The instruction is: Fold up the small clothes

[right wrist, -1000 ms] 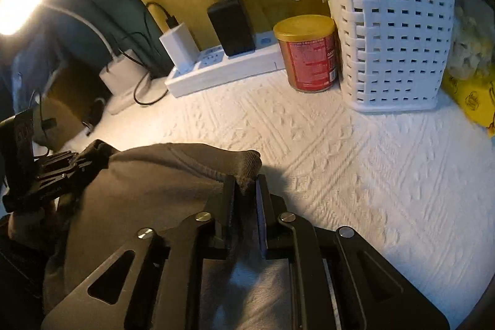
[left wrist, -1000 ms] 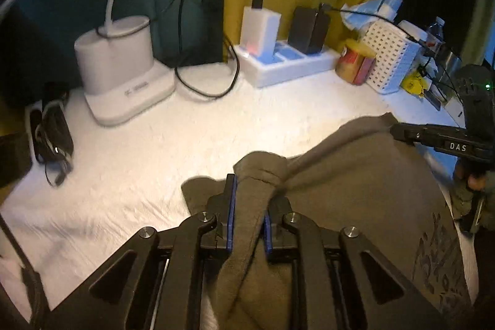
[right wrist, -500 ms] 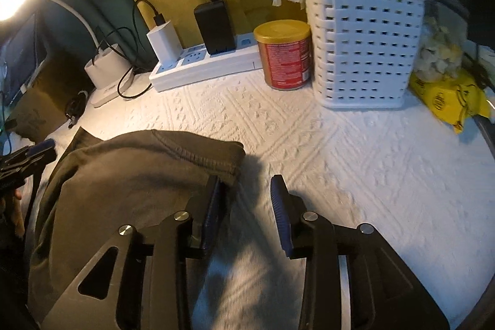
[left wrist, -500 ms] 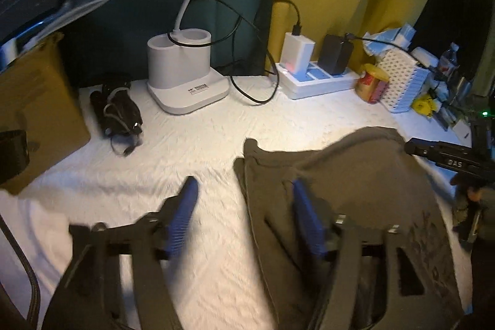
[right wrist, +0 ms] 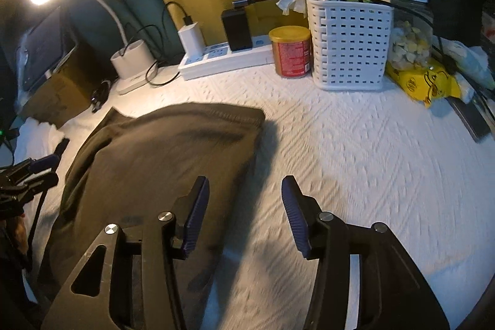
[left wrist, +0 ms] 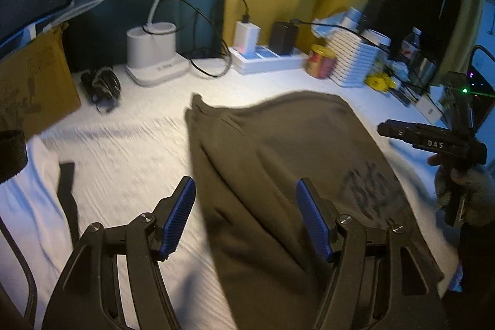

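White textured cloth (right wrist: 355, 150) covers the table from edge to edge and carries everything else. Lying on it is the olive-brown garment (left wrist: 278, 150), the largest thing there: it is spread flat across the near middle of the table, its ribbed hem turned toward the back edge and a dark print showing on the side nearest the right gripper. In the right wrist view the same garment (right wrist: 161, 156) fills the near left part of the cloth, and bare white cloth lies to its right.

Along the back edge stand a white lamp base (left wrist: 151, 54) with its curved neck, a white power strip (right wrist: 225, 59) with a white and a black charger plugged in, a red tin with a yellow lid (right wrist: 290, 51) and a white slotted basket (right wrist: 349, 45), the tin just beside the basket. A yellow packet (right wrist: 423, 82) lies near the back right corner.

The left gripper (left wrist: 246, 217) hangs over the garment's left edge with its blue pads spread wide, nothing pinched, one pad over bare cloth and one over the fabric. The right gripper (right wrist: 244, 214) is over the garment's right edge, its jaws opening and apart, holding nothing; the fabric lies below the left pad only.
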### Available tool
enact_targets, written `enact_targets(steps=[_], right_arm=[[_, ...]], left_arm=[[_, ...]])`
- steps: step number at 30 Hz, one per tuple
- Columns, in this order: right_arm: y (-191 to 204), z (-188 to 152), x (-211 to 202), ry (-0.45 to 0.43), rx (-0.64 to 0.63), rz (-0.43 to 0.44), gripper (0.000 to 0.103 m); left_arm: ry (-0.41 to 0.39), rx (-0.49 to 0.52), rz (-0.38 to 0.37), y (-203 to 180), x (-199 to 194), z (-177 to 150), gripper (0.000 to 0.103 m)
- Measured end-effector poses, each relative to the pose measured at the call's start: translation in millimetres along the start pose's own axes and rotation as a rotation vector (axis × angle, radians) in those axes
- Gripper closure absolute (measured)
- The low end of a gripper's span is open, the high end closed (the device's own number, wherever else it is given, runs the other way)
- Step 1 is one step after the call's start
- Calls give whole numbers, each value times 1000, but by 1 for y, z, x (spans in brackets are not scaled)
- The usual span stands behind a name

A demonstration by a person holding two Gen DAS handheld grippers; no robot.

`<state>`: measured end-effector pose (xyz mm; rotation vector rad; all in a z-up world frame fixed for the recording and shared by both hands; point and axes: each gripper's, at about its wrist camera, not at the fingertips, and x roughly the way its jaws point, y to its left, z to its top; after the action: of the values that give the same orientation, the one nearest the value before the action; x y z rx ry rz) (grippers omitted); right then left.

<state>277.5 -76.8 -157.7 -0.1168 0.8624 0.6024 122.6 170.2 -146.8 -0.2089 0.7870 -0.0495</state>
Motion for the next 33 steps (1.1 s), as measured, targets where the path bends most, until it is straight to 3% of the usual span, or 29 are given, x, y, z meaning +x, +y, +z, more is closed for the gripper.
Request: enact_targets(steps=[8,23,25,30,33], right_arm=[[17,-39,-22,26,-16,24,51],[37,-95,-50,67,-10,40,51],[39,-100,-53,71,-11,42,51],[40,-114,-58,84,-9,40,51],[42,-121,-64,78,-10,39,51]], left_arm=[[50,-15,-81,-24,-14,-37,31],[125,55,-212,-54,-33,-102,33],[128,50,-218,-54,-35,-108,41],[100,55,-194,-51,-47,-112,94],[45,55,-194,-49,-64,-108,101]])
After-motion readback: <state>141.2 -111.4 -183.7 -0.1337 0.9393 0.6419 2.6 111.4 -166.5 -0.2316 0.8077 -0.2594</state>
